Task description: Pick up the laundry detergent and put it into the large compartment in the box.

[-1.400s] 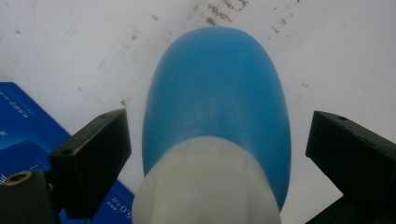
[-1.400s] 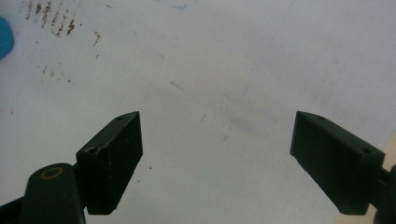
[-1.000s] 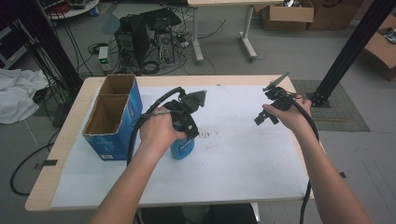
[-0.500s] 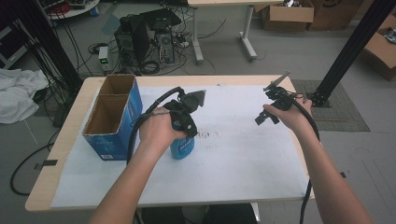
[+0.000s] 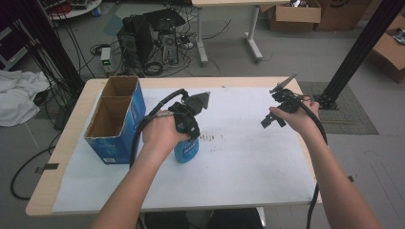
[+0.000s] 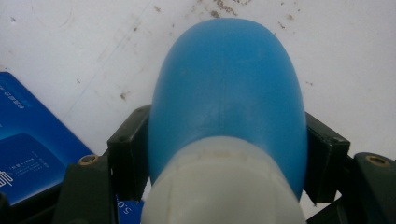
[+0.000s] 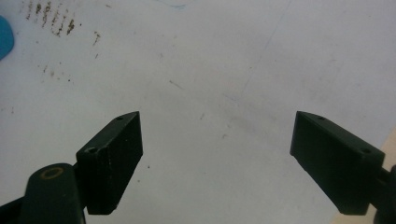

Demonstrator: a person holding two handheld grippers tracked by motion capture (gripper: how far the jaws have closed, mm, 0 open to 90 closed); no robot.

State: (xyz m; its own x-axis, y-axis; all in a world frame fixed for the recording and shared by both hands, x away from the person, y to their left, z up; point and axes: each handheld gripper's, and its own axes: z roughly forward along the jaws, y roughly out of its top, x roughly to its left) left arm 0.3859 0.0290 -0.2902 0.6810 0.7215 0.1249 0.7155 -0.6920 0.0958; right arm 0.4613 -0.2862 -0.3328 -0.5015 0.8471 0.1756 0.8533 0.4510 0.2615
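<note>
A blue bottle (image 5: 187, 149) with a white cap stands on the white sheet near the table's middle. My left gripper (image 5: 190, 125) is shut on it from above. In the left gripper view the blue bottle (image 6: 229, 93) sits between both black jaws, its white cap toward the camera. My right gripper (image 5: 273, 119) hovers over the right part of the table, open, with nothing in it. The right gripper view looks down on bare white sheet between the spread jaws of the right gripper (image 7: 217, 154).
An open blue cardboard box (image 5: 117, 119) with two compartments stands at the table's left, close to the bottle; its side shows as the blue box (image 6: 32, 140) in the left gripper view. Dark smudges (image 5: 212, 138) mark the sheet. The table's right edge (image 5: 305, 114) runs by my right hand.
</note>
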